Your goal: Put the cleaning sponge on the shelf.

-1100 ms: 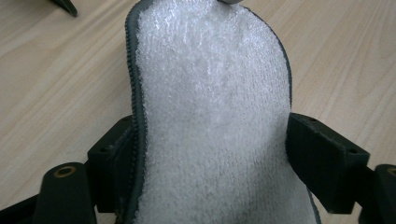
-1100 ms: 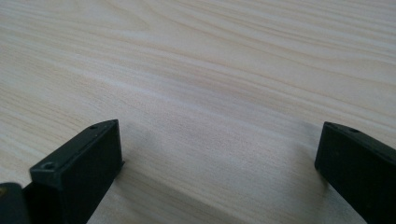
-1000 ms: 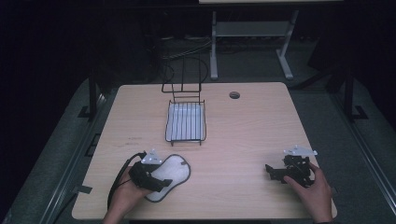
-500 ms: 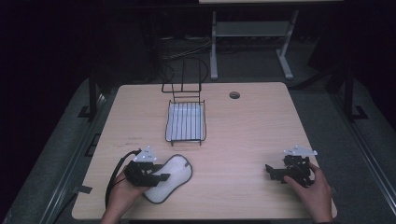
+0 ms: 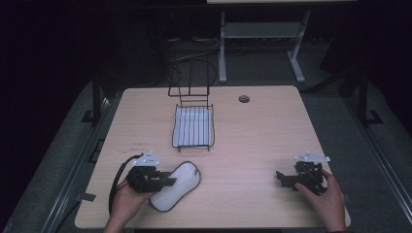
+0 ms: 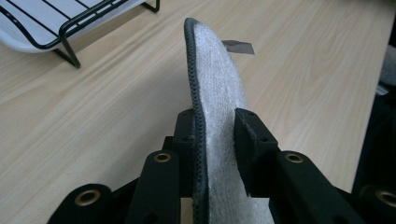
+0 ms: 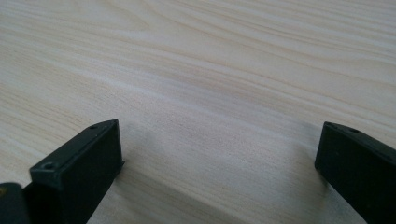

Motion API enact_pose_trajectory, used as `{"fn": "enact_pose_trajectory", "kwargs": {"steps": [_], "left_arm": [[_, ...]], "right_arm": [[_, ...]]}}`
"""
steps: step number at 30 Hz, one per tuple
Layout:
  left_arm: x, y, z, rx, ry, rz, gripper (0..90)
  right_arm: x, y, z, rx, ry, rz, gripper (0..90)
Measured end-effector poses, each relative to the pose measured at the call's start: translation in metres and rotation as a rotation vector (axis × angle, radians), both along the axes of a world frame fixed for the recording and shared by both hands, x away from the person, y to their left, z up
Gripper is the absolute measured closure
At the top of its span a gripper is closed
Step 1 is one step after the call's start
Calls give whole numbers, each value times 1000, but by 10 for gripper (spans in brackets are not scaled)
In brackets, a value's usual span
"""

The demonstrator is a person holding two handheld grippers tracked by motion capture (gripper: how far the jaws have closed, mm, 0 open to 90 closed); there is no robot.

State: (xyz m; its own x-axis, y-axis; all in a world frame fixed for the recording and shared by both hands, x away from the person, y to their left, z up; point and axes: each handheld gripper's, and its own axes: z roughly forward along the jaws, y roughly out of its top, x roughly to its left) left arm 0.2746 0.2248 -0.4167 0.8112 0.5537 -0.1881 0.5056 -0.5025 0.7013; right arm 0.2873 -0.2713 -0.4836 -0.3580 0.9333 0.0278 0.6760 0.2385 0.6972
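High view looks down on your whole table (image 5: 252, 141); gripper views sit close, low along the jaws. Rack (image 5: 193, 127) is shared by high and left views.

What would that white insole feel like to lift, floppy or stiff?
Probably light and fairly bendy: the insole curves gently beyond the left tool, yet holds its shape on edge, so not limp. Its fuzzy face looks grippy rather than slippery. Being thin and flat, it shouldn't roll.
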Motion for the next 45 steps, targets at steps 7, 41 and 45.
{"fn": "enact_pose_trajectory", "kwargs": {"steps": [7, 41, 45], "left_arm": [[-2, 2, 4, -37, 10, -12, 746], [20, 16, 32, -103, -39, 3, 786], [26, 18, 35, -104, -44, 12, 787]], "right_arm": [[0, 0, 0, 0, 0, 0, 2], [0, 0, 0, 1, 0, -1, 2], [0, 0, 0, 0, 0, 0, 2]]}}
